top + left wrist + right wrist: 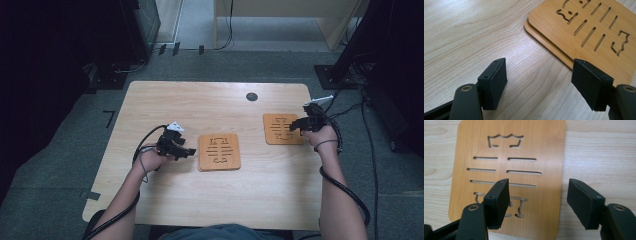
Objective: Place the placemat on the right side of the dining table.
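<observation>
On table [165, 102], slotted bamboo trivets [219, 152], square, rounded

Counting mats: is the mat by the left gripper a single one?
No: the left gripper view shows two wooden mats stacked, a second edge showing beneath.

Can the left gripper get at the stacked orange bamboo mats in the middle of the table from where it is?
Probably yes: the left gripper sits open just beside the stacked orange bamboo mats, with bare wooden table between.

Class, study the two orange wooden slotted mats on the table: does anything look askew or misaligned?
Yes. The centre orange wooden slotted mat lies on a second mat, whose edge peeks out, so the stack is slightly misaligned. The single mat lies flat.
</observation>
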`<state>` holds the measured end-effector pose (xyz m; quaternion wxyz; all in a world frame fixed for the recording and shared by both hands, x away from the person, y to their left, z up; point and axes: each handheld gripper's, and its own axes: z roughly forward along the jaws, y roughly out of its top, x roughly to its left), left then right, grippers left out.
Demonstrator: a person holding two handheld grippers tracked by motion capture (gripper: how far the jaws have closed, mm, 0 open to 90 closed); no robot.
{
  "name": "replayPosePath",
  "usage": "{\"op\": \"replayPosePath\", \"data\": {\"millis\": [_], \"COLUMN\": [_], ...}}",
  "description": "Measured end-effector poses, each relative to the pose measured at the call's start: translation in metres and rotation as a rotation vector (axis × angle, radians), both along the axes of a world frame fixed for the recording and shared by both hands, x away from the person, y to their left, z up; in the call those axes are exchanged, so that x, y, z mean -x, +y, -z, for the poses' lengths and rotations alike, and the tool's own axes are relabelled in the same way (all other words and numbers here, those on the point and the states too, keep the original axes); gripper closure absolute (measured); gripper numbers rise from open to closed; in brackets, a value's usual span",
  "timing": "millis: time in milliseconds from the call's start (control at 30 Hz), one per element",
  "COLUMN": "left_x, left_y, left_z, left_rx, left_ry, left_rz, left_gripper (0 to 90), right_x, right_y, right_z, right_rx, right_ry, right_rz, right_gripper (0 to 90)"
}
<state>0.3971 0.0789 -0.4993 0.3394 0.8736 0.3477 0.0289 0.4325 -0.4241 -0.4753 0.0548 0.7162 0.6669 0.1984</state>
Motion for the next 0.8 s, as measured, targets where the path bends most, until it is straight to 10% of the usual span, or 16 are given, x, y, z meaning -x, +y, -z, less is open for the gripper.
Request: {"op": "replayPosePath", "data": {"millis": [800], "left_x": [0.0], "left_y": [0.0], "left_z": [0.001], "left_rx": [0.009], "left_ry": [0.002], "left_rz": [-0.002], "left_gripper": [25.8], "right_x": [0.011], "right_y": [0.025], "right_z": [-0.002], "right_rx": [0.034], "right_ry": [-0.069], "right_rz": [-0.124], "right_gripper": [20.6]}}
